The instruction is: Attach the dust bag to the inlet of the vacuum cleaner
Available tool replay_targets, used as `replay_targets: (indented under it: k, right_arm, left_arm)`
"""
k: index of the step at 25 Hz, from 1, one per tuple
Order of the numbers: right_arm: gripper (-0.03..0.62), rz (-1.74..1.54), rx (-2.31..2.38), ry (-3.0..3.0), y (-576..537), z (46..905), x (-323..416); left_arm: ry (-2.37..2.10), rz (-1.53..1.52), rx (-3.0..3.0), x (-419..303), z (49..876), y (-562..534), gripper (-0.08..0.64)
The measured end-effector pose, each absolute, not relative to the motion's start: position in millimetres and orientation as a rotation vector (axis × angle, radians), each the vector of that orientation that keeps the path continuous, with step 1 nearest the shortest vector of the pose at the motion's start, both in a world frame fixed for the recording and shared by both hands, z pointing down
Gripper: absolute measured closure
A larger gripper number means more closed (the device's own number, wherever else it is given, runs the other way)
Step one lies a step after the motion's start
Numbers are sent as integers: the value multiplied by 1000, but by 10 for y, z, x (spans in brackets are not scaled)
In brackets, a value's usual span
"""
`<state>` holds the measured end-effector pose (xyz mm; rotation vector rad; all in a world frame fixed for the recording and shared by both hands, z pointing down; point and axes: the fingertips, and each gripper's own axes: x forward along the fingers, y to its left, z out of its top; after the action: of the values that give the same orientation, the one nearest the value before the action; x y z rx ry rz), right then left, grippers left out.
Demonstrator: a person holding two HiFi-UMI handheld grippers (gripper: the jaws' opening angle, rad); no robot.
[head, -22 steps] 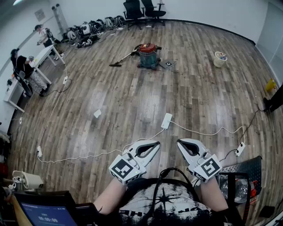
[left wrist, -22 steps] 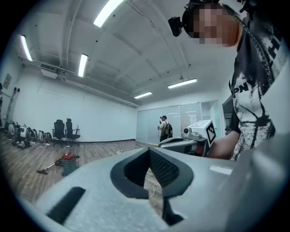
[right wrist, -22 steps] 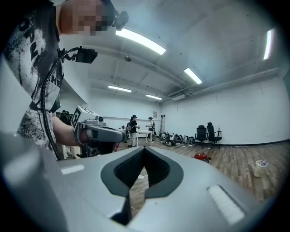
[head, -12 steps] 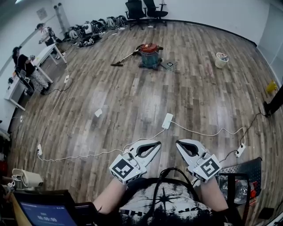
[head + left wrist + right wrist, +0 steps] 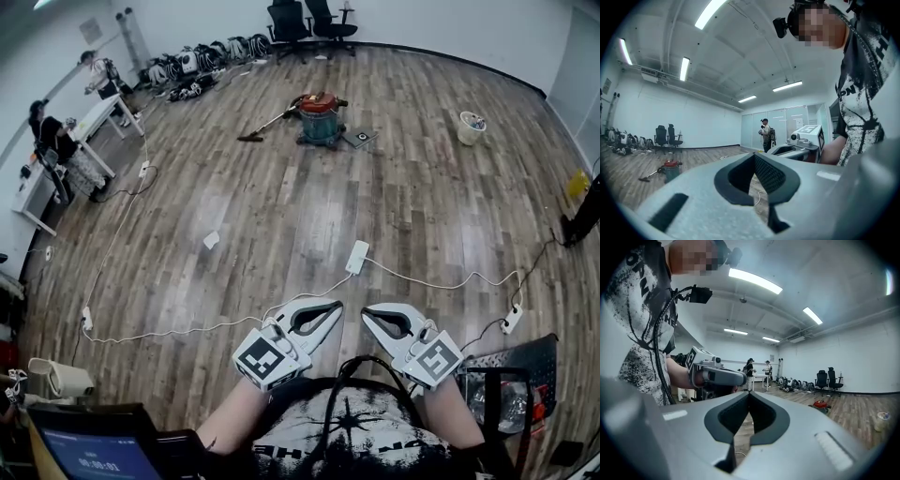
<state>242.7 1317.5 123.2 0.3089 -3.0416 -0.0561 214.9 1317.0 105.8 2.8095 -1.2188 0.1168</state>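
Two grippers, both empty.

Head view: left gripper (image 5: 331, 306) and right gripper (image 5: 367, 315) sit near my body. The right tip has swung inward toward the left since a moment ago. The vacuum cleaner (image 5: 319, 114) stands far across the floor, and I cannot pick out the dust bag.

Left gripper view: jaws pressed together on nothing.

Right gripper view: likewise.

I judge the task unstarted.

A large, sparsely furnished lab or test hall: bare wood-plank floor (image 5: 281, 216), 2 office chairs (image 5: 305, 19) at top centre, a row of machines (image 5: 197, 61) upper left, people (image 5: 47, 131) at white desks (image 5: 101, 112) on the left, ceiling strip lights (image 5: 708, 14).
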Motion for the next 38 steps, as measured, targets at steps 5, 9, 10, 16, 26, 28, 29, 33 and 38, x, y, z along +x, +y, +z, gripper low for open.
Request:
replay_targets:
  k: [5,9,10,16,26,28,29,33,38]
  right_arm:
    - [588,-85,324,-3053,13168,1215,2405]
    - [588,-50,382,-2999,13109,1248,2505]
    - [588,-66,381,-3011,13112,1232,2522]
    - [588,-145,364,-3042,13130,1246,2632]
    - [588,-66,448,-2974,12965,1472,2707]
    - [588,-2,480,-2932,12906,1550,2762]
    - [588,10,483,-2933,12868,1588,2755]
    - [588,-79,473,-2966,12585,1569,2527]
    - [588,-94,493,-2915,12091,1571,2243]
  left_arm:
    - [-1225,111,2818,2114,1060,13194,560]
    - [-1227,132,2815,2169,1057,13191,560]
    - [-1226,136,2814,2187,1062,13196,560]
    - [-1216,134,2835,2311,1068,13184,560]
    - [-1205,150,2754,2185,1323,13101,560]
    - [-1193,154,2735,2187,1376,13076,560]
    - [-1188,156,2728,2163,1400,13038,560]
    - [-1153,144,2739,2007,1459,12679,560]
    - [-1079,131,2797,1827,1384,12094,560]
